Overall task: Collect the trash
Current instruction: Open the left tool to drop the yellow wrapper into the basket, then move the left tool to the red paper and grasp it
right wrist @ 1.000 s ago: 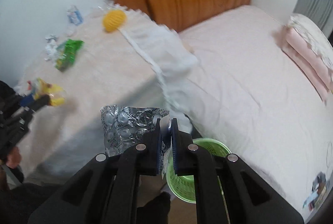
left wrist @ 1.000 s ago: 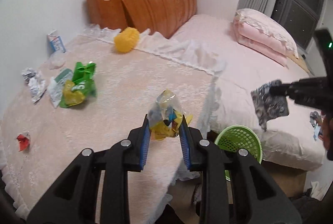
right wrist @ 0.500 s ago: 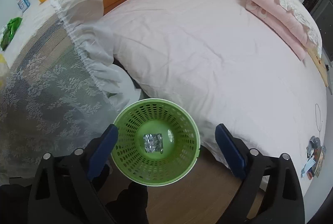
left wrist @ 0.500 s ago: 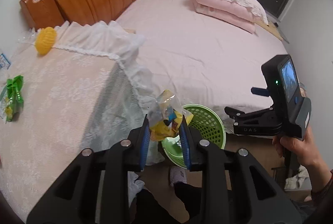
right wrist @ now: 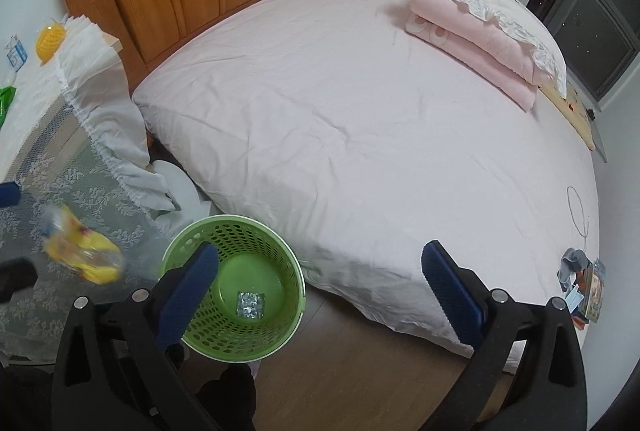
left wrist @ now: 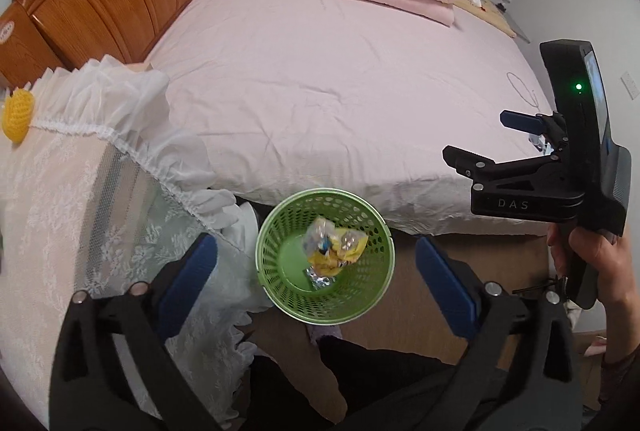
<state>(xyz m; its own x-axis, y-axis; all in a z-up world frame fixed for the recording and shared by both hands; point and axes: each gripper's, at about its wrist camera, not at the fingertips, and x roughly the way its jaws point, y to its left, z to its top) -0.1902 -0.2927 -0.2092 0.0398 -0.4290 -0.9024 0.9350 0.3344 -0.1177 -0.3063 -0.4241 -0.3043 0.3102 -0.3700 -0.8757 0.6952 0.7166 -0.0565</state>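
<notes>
**Both claws wide open over the green basket**

The left claw (left wrist: 316, 267) is spread wide and holds nothing — its blue pads (left wrist: 188, 277) stand either side of the green basket (left wrist: 280, 295) below it. In the left wrist view a yellow snack wrapper (left wrist: 336, 251) lies inside the basket on top of a silver blister pack (left wrist: 318, 277). In the right wrist view the same wrapper (right wrist: 82, 257) shows blurred, to the left of the basket (right wrist: 280, 327), with only the blister pack (right wrist: 251, 304) on the basket floor. The right claw (right wrist: 320, 283) is also released and empty, held over the wooden floor (right wrist: 360, 371) beside the bed (right wrist: 360, 111). The person's right hand (left wrist: 600, 259) grips its handle, claw pointing left. On the lace-covered table (left wrist: 48, 199) rest a yellow ball (left wrist: 18, 115) and a green wrapper (right wrist: 6, 103).
</notes>
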